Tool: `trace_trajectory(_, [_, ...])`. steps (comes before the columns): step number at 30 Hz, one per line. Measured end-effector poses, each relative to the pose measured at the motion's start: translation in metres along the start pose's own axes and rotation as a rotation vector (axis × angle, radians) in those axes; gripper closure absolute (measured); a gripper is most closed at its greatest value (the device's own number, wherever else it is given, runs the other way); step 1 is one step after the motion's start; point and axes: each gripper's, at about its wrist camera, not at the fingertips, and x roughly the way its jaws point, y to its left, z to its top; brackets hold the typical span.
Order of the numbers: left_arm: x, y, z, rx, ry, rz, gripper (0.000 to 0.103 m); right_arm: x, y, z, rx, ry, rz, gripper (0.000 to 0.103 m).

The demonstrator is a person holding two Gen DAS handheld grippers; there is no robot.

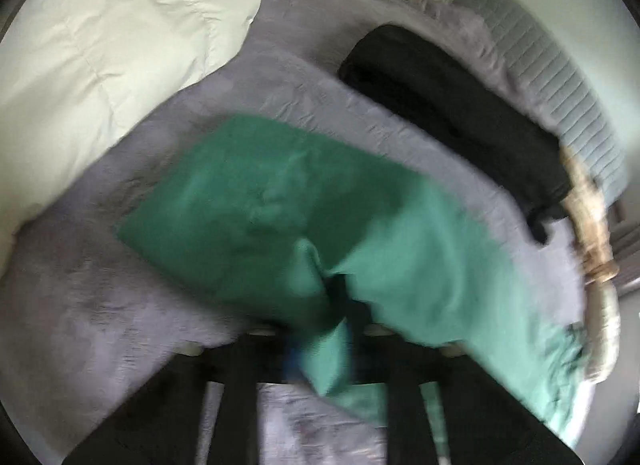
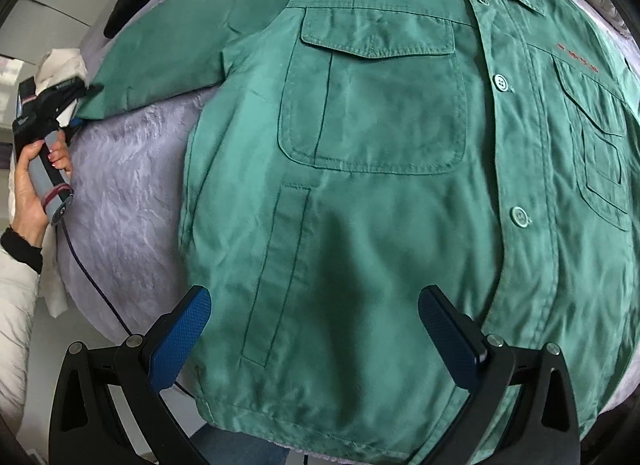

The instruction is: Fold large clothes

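Your left gripper (image 2: 74,115) is pinching the green jacket's (image 2: 380,185) far-left sleeve cuff (image 2: 94,107); your right gripper (image 2: 314,329) is hovering wide open, empty, above the near hem (image 2: 304,431).

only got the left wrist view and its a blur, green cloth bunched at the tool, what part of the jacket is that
Observer: The sleeve cuff. In the right wrist view the left tool grips the end of the sleeve, stretched out sideways.
Operator: is the jacket body flat
Observer: Yes, the jacket lies front up and buttoned on the grey blanket.
Operator: and the right tool
Observer: The right tool is open over the jacket's lower hem and holds nothing.
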Motion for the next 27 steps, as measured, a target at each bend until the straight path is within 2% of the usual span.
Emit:
trace_trajectory(3, [-0.015, -0.022, -0.002, 0.052, -0.050, -0.074, 0.095, 0.000, 0.000, 0.003, 0.000, -0.041, 0.021, 0.000])
trace_trajectory(5, [-0.030, -0.043, -0.006, 0.094, -0.066, -0.161, 0.095, -0.003, -0.002, 0.004, -0.009, -0.086, 0.037, 0.000])
trace_trajectory(9, [-0.062, -0.118, -0.029, 0.265, -0.088, -0.326, 0.095, -0.013, -0.020, 0.007, -0.010, -0.160, 0.070, 0.000])
trace_trajectory(12, [-0.079, -0.188, -0.060, 0.413, -0.082, -0.442, 0.095, -0.024, -0.043, 0.010, 0.034, -0.214, 0.090, 0.000])
trace_trajectory(16, [-0.075, -0.289, -0.132, 0.637, -0.026, -0.548, 0.095, -0.045, -0.089, 0.012, 0.117, -0.298, 0.091, 0.000])
trace_trajectory(20, [-0.034, -0.359, -0.217, 0.767, 0.134, -0.562, 0.095, -0.066, -0.144, 0.016, 0.208, -0.357, 0.051, 0.000])
trace_trajectory(24, [0.018, -0.380, -0.297, 0.882, 0.264, -0.439, 0.095, -0.070, -0.205, 0.015, 0.309, -0.368, 0.015, 0.000])
trace_trajectory(27, [0.034, -0.377, -0.334, 0.957, 0.272, -0.331, 0.095, -0.067, -0.239, 0.015, 0.356, -0.355, 0.001, 0.000])
